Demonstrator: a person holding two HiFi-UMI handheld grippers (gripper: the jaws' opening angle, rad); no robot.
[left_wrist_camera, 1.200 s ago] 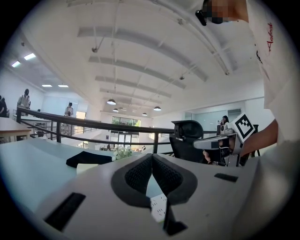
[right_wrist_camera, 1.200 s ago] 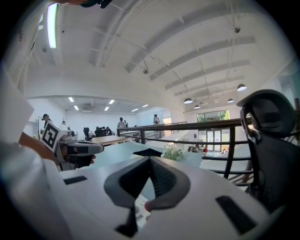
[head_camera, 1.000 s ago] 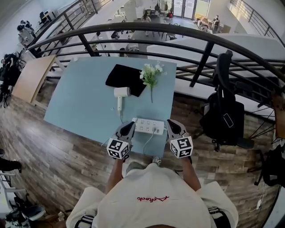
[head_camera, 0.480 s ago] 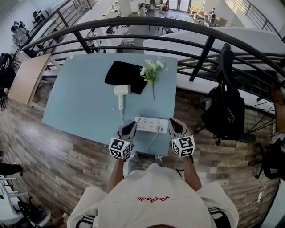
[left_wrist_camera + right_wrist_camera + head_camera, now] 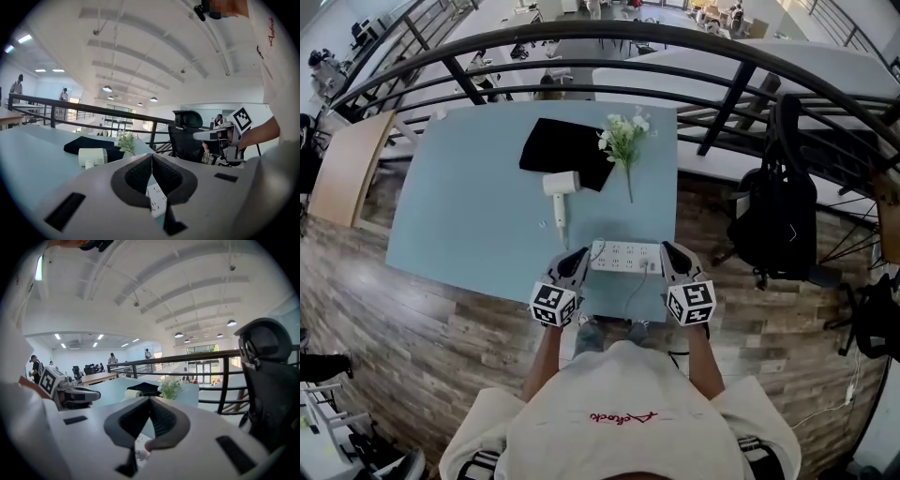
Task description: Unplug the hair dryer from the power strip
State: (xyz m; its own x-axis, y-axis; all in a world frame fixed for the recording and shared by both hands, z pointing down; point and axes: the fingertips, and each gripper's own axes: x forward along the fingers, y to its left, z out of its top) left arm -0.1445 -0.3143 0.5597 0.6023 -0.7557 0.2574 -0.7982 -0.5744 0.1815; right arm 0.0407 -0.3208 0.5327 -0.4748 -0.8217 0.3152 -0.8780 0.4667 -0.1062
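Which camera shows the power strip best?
The head view: the whole power strip shows from above, sockets visible. The left gripper view shows only a slice of it past the closed jaws; the right gripper view shows an even smaller sliver.

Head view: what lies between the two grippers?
The power strip lies between the left gripper and the right gripper, near the table's front edge, seen in the head view.

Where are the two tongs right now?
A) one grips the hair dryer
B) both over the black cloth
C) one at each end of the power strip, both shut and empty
C: the left tongs and right tongs flank the power strip, shut on nothing, while the hair dryer lies apart from both.
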